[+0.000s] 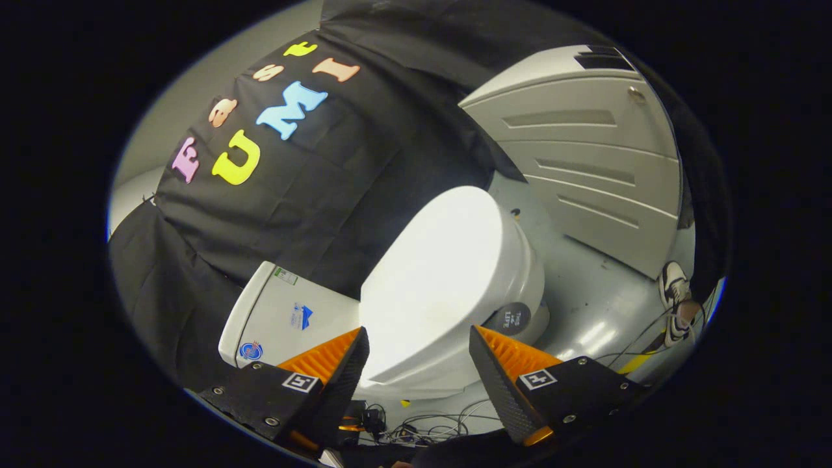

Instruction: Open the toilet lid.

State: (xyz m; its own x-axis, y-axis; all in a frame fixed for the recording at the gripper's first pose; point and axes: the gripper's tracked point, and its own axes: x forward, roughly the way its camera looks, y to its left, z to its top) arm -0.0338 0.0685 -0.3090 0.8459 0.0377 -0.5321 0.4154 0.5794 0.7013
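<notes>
A white toilet stands on the grey floor, its lid (442, 273) down over the bowl. The white tank (286, 318) sits against the black cloth wall behind the left finger. A round dark sticker (515, 318) is stuck on the bowl's side below the lid's rim. My gripper (419, 335) hangs above the toilet, open, with the lid's side edge showing in the gap between the orange-and-black fingers (344, 364). Nothing is held and neither finger touches the lid.
A grey panelled door or wall (585, 169) rises beyond the toilet. Loose black cables (416, 426) lie on the floor beneath the fingers. A person's shoe (675, 289) stands on the grey floor (598, 305) beside more cables.
</notes>
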